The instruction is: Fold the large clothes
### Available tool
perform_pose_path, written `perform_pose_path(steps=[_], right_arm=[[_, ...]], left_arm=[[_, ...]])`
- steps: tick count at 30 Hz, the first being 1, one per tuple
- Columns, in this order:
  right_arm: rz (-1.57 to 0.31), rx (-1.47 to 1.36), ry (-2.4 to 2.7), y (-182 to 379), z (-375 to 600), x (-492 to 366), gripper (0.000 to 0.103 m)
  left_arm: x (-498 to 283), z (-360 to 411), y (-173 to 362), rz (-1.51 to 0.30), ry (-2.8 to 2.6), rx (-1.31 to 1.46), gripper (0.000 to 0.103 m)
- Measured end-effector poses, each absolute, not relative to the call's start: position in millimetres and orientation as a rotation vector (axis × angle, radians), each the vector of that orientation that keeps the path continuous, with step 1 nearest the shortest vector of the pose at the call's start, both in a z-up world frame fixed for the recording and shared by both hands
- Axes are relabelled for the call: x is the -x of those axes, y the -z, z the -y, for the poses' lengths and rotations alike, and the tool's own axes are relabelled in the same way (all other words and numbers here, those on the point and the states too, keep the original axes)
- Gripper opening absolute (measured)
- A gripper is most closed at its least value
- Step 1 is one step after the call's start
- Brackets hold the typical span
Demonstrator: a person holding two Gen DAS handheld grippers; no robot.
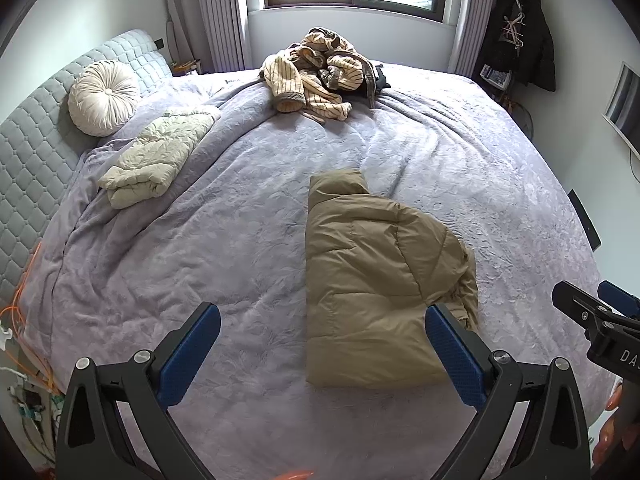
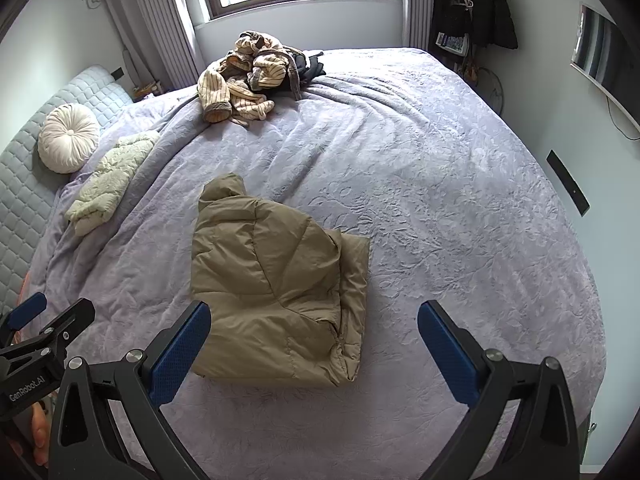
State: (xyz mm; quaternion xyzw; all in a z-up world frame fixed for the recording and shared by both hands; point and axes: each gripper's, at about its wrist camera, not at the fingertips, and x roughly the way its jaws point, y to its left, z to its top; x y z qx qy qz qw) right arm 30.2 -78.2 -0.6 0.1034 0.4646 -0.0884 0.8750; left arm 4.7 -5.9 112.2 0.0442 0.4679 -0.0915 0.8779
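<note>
A tan puffer jacket (image 1: 372,280) (image 2: 276,292) lies folded into a compact bundle on the lavender bed cover (image 1: 224,240) (image 2: 460,232), hood end pointing toward the window. My left gripper (image 1: 322,320) hovers above the near edge of the bed, open and empty, its right finger over the jacket's near right corner. My right gripper (image 2: 314,318) is open too, holding nothing, with its left finger over the jacket's near left part. Each gripper shows at the edge of the other's view: the right one (image 1: 596,312) and the left one (image 2: 52,320).
A pale green quilted garment (image 1: 156,156) (image 2: 108,184) lies folded near a round cream cushion (image 1: 102,98) (image 2: 68,138) by the grey headboard (image 1: 24,160). A striped beige robe (image 1: 316,70) (image 2: 244,76) is heaped at the far edge below the window. Dark coats (image 1: 520,32) hang at right.
</note>
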Motion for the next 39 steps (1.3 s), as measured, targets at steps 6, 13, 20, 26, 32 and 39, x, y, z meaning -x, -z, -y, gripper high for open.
perform_pose_path(steps=[6, 13, 20, 26, 32, 39], right_arm=[[-0.971, -0.215, 0.187, 1.2, 77.5, -30.2, 0.103], [-0.97, -0.214, 0.185, 0.9, 78.3, -30.9, 0.103], [-0.972, -0.214, 0.184, 1.0, 79.0, -31.5, 0.103], [-0.972, -0.214, 0.182, 0.5, 79.1, -31.7, 0.103], [-0.971, -0.214, 0.183, 0.1, 78.9, -31.3, 0.103], [-0.972, -0.214, 0.181, 0.6, 80.3, -32.2, 0.103]], left_arm=[[-5.2, 5.3, -112.5, -0.976, 0.19, -0.09, 0.102], [-5.5, 4.4, -109.1, -0.982, 0.184, -0.087, 0.102], [-3.8, 5.4, -108.5, -0.983, 0.183, -0.086, 0.102], [-4.5, 5.6, -107.5, -0.985, 0.182, -0.088, 0.102], [-4.9, 4.8, -107.5, -0.985, 0.183, -0.087, 0.102], [-4.5, 3.7, -105.9, -0.987, 0.182, -0.089, 0.102]])
